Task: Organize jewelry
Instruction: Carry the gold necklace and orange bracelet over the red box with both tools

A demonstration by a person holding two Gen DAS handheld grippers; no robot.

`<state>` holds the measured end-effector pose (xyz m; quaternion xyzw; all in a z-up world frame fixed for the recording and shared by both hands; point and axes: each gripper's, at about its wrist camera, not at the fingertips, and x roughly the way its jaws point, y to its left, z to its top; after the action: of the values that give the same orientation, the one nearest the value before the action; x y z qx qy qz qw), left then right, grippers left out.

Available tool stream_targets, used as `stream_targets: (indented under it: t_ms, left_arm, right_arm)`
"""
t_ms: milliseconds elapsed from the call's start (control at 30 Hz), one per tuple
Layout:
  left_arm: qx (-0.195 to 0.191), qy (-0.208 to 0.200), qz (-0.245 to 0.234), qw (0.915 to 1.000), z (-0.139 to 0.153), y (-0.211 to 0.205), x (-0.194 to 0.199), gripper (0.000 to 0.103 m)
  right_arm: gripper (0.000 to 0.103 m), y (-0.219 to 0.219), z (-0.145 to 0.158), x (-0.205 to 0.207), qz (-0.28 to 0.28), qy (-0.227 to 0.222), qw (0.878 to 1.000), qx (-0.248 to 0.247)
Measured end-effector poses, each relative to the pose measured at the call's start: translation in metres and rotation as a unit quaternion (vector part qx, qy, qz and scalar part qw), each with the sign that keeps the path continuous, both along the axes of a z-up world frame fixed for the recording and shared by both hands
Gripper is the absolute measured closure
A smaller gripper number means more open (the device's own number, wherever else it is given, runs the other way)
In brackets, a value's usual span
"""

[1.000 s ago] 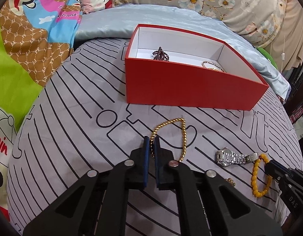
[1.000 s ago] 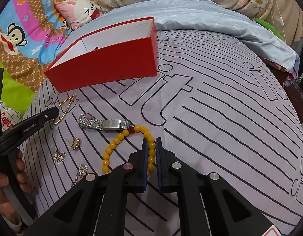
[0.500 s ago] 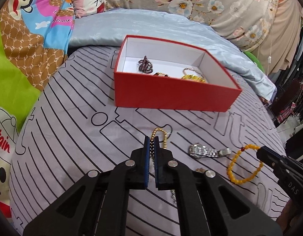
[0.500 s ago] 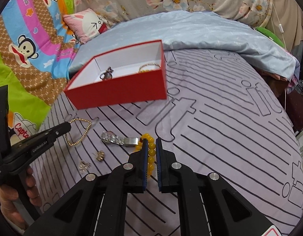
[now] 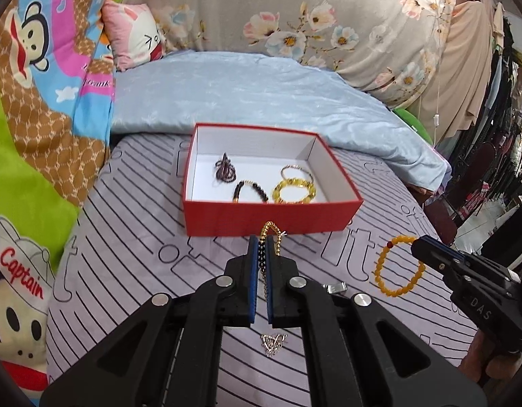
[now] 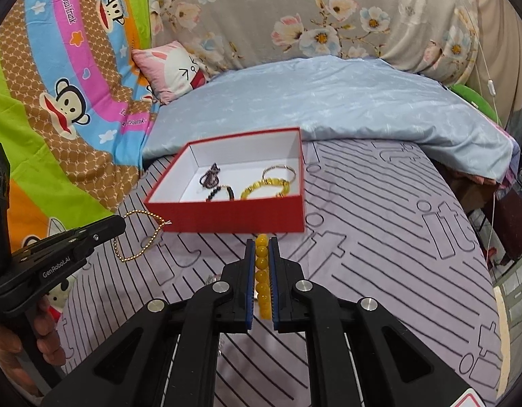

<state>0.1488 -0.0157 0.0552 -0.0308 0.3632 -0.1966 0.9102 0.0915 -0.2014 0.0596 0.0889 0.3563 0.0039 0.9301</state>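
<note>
The left claw point(image 5: 260, 247) is clamped on a gold bead chain point(image 6: 144, 237), most of which is hidden between the blue pads in its own view; from the right wrist view the chain hangs as a loop clear of the bed. The right claw point(image 6: 261, 249) is closed on a yellow bead bracelet point(image 5: 398, 266), seen edge-on between its pads, while the left wrist view shows the whole ring dangling off the claw tip above the sheet. A silver watch point(image 5: 335, 287) lies on the bed, all but its clasp end covered by the left claw's arm, and a small gold trinket point(image 5: 273, 342) below it is too fine to identify. The red box point(image 5: 271, 215) sits open toward the far end of the striped bedsheet point(image 6: 379, 237), just before the folded blue quilt point(image 5: 261, 91); inside lie a dark bead strand, a black-bead bracelet, a yellow bangle and a thin gold bangle. Bare sheet runs wide to the box's right, up to the bed's right edge.
</note>
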Motion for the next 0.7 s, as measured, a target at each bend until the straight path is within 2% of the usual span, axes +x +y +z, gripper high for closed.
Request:
stream_targets:
  t_ms: [367, 700]
  left_arm:
    - [-0.001, -0.039, -0.005, 0.9992, 0.028, -0.014, 0.032, 0.1]
    - [0.02, -0.048, 0.005, 0.9986, 0.028, -0.027, 0.08, 0.1]
  right_arm:
    - [0.096, -0.001, 0.026, 0.047, 0.015, -0.027, 1.0, 0.004]
    - [0.096, 0.018, 0.034, 0.107, 0.037, -0.035, 0.999, -0.019]
